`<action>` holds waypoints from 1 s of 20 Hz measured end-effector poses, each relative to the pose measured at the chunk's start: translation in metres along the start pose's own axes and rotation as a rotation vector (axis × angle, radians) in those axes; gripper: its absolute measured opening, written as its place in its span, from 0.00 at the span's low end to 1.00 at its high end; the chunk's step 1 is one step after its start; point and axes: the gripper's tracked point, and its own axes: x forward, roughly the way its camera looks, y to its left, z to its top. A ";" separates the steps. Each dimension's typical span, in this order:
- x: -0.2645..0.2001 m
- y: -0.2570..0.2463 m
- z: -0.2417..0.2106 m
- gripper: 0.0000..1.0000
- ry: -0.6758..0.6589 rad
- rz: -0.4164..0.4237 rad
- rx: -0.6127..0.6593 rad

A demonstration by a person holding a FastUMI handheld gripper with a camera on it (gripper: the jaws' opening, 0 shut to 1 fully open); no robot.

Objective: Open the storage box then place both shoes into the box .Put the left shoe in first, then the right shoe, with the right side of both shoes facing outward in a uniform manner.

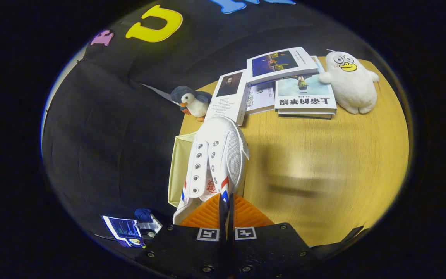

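Gripper view is looking down along the tongs (226, 211), whose two fingers are pressing almost together on the upper rim of a white shoe (216, 162) with red and blue stripes near its opening. That shoe is hanging ahead of the fingers with its toe pointing away and its eyelet rows facing up. Beneath and just to the left of it, a pale cream storage box (178, 170) is sitting at the edge of the wooden tabletop (323, 170); the shoe is covering most of it, so I cannot tell whether the box is open or what is lying inside.

Beyond the shoe's toe, a small penguin plush (192, 101) is standing near the tabletop's far edge, just beside a spread of books (277, 83) that are overlapping one another. A white duck plush (350, 82) is lying beside the books on their far side from the penguin. Down by the fingers' left, off the tabletop, a small lit screen (124, 229) is glowing.
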 end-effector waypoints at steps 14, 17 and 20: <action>0.052 0.095 0.018 0.01 0.058 0.055 -0.134; 0.068 0.108 0.016 0.00 0.084 0.056 -0.164; 0.092 0.115 0.010 0.00 0.119 0.040 -0.185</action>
